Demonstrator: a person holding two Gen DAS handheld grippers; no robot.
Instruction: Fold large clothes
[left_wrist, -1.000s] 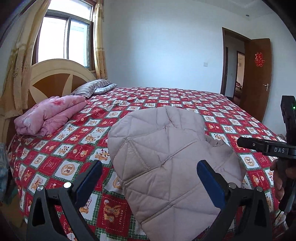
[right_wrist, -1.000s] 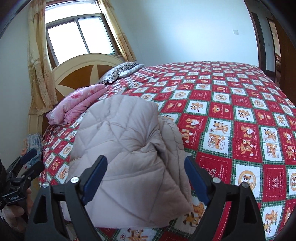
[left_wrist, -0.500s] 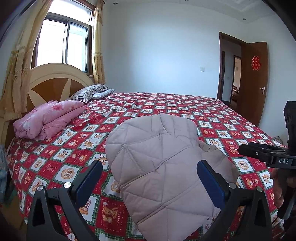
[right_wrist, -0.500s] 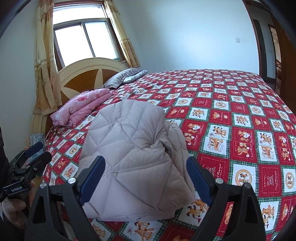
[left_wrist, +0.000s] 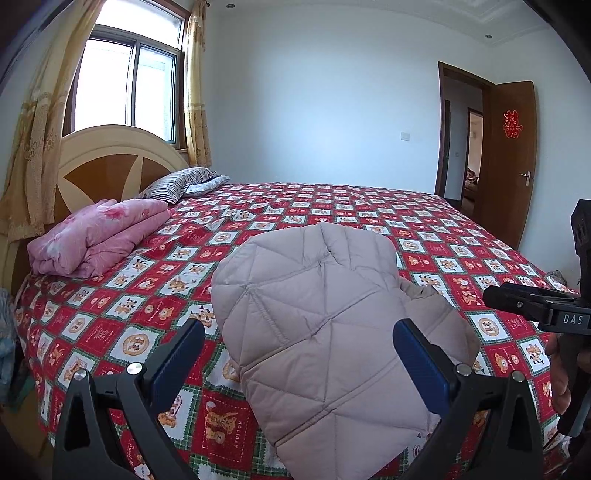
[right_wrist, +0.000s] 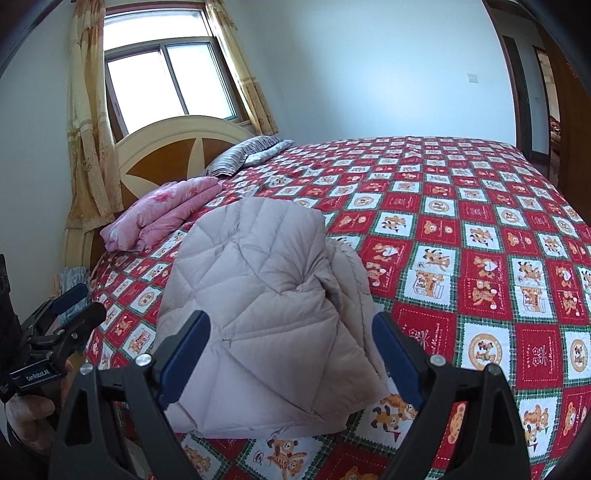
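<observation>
A beige quilted down jacket (left_wrist: 325, 325) lies folded into a compact bundle near the front edge of the bed (left_wrist: 369, 214). In the right wrist view the same jacket (right_wrist: 266, 306) shows a loose fold on its right side. My left gripper (left_wrist: 299, 354) hovers in front of it, open, with nothing between its blue pads. My right gripper (right_wrist: 291, 347) is also open and holds nothing, back from the jacket's near edge. Each gripper appears at the edge of the other's view, held by a hand.
The bed has a red, white and green cartoon-check cover. A folded pink quilt (left_wrist: 96, 236) and striped pillows (left_wrist: 177, 184) lie by the wooden headboard (left_wrist: 110, 166) at the left. A window with curtains is behind it; an open brown door (left_wrist: 513, 162) stands at the right.
Both cameras have drawn back and tilted up a little, so the jacket sits lower and smaller in view. The jacket itself has not moved. Both grippers stay open.
</observation>
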